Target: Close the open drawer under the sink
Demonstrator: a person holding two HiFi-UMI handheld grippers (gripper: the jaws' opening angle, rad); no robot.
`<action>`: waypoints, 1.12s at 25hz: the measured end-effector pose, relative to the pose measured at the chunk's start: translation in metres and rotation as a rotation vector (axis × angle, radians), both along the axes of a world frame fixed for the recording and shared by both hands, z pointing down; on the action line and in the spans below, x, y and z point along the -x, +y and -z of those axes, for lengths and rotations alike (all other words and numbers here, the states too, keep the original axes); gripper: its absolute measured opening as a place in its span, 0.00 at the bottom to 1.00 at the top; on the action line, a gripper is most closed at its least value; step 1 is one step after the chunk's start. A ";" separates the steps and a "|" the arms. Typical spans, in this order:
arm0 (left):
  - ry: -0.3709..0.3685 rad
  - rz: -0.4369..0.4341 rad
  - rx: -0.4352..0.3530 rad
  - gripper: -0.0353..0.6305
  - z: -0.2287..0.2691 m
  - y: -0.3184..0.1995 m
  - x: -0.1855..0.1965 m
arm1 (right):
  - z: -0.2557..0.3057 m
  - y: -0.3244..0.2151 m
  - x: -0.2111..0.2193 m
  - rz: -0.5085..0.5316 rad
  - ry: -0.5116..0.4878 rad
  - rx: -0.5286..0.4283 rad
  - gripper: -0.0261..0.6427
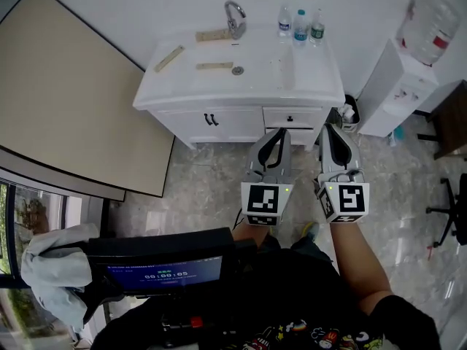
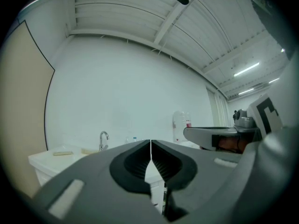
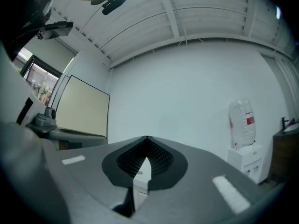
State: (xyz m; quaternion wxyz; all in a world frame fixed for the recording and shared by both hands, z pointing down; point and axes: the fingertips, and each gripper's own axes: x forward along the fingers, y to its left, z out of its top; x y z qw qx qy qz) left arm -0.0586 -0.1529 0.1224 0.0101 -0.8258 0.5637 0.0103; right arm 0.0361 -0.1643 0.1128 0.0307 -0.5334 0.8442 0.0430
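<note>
While the person stands back from the sink, the left gripper (image 1: 279, 132) and the right gripper (image 1: 332, 128) are held side by side over the shiny floor (image 1: 211, 188). Each one has its jaws pressed together, and there is nothing between them. You can see this in the left gripper view (image 2: 150, 146) and the right gripper view (image 3: 146, 139).

Just past the jaw tips is the white cabinet (image 1: 182, 122). The open drawer (image 1: 305, 130) is low on its right side, under the shut drawer (image 1: 292, 117) with the dark knob. The grippers cover most of it, so I can only see a thin white strip. I cannot tell how far out it is.

I think the drawer is hard and stiff and will slide without much push. It does not need a grab. Shut jaw tips could press flat on the middle of its front, so it goes in straight. A soft push looks best, because a slam could shake the things on top.

Here is the count:
- two grippers
- one faucet (image 1: 234, 17)
- three small bottles (image 1: 300, 25)
- three flat tan strips (image 1: 214, 65)
- one water cooler (image 1: 390, 86) on the right, with one big jug on top
</note>
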 end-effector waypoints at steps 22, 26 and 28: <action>0.007 -0.033 -0.018 0.06 0.008 -0.010 0.017 | -0.003 0.006 0.022 -0.034 0.042 0.007 0.07; 0.007 -0.041 -0.013 0.06 0.005 -0.002 0.017 | -0.006 0.014 0.023 -0.036 0.045 0.013 0.07; 0.006 -0.044 -0.012 0.06 0.004 0.002 0.017 | -0.006 0.018 0.024 -0.037 0.047 0.014 0.07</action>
